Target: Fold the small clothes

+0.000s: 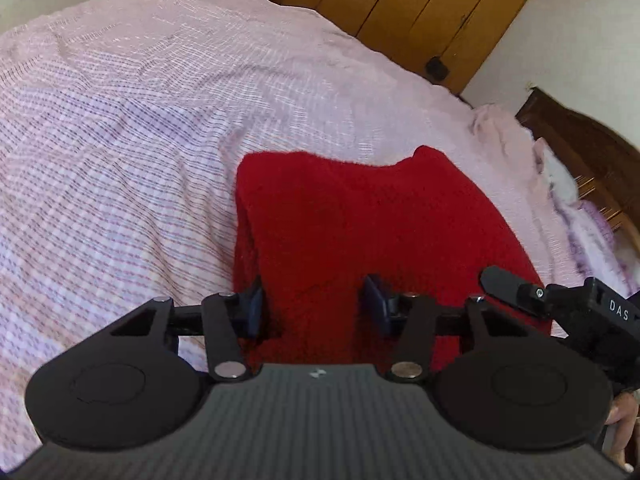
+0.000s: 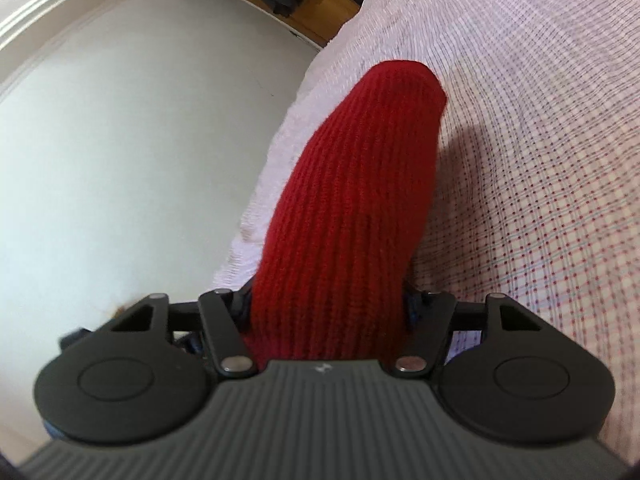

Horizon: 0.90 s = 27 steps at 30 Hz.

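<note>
A: Pink checked bedcover fills most of both views, so the work is on a bed, not a tabletop. At the bottom of the left wrist view, what does the left claw do?

B: Its jaws stand about half wide, and the near edge of the red knitted garment lies between them. I cannot tell if the pads really press it.

A: And the right claw?

B: In the right wrist view the red knit fills the whole gap and bulges up from it, so I judge this claw is holding it. From there the garment rises away toward the upper middle of the frame, with its shadow on the cover at its right.

A: How will it handle?

B: Soft, thick and limp, I think, also light. The ribbed knit should not slip, but it can stretch and sag. Best is to hold the two near corners, through all layers.

A: Farther back?

B: Brown wooden cupboards at the upper right of the left view, and a wooden headboard at the right edge.
</note>
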Each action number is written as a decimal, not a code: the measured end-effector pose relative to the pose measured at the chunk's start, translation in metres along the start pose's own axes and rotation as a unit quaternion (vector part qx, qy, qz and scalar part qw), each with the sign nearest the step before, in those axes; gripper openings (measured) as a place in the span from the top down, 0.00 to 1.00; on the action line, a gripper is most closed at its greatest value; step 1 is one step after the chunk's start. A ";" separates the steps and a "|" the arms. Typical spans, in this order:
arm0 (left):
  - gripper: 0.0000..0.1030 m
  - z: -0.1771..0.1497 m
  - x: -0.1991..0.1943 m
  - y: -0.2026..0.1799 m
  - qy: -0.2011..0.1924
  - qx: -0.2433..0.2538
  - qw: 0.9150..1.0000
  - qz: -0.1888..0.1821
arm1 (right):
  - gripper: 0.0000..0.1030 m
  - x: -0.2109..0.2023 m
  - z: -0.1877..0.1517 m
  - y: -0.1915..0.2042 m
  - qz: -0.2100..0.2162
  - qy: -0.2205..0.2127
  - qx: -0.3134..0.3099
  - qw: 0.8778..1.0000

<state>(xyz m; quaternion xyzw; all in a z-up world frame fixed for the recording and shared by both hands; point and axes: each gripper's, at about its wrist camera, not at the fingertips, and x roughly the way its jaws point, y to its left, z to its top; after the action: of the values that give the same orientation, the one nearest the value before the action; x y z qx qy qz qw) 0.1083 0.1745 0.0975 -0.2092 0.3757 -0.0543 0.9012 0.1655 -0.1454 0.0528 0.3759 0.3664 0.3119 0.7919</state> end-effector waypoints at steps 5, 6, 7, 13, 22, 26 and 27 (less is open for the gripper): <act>0.46 -0.019 -0.016 -0.032 0.012 -0.004 0.999 -0.039 | 0.36 -0.050 0.001 0.005 -0.011 -0.008 0.012 1.000; 0.46 -0.024 -0.018 -0.041 0.016 -0.002 0.999 -0.048 | 0.36 -0.063 0.001 0.005 -0.016 -0.010 0.012 1.000; 0.46 -0.029 -0.020 -0.050 0.020 0.003 0.998 -0.057 | 0.36 -0.076 0.002 0.004 -0.022 -0.013 0.011 1.000; 0.46 -0.068 -0.025 -0.107 0.044 0.057 0.995 -0.076 | 0.36 -0.137 -0.004 -0.009 -0.082 -0.010 0.006 0.997; 0.44 -0.110 -0.018 -0.131 0.044 0.151 0.988 0.014 | 0.29 -0.126 -0.039 -0.069 -0.157 0.008 -0.024 0.987; 0.41 -0.117 -0.016 -0.129 0.043 0.155 0.987 0.031 | 0.27 -0.131 -0.052 -0.068 -0.153 -0.005 -0.049 0.987; 0.41 -0.117 -0.016 -0.129 0.042 0.155 0.986 0.034 | 0.26 -0.135 -0.055 -0.065 -0.157 -0.007 -0.057 0.986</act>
<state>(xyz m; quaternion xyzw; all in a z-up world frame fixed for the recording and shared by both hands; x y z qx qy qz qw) 0.0224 0.0225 0.0880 -0.0516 0.4073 -0.0896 0.9074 0.0623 -0.2628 0.0210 0.2704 0.3974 0.2016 0.8534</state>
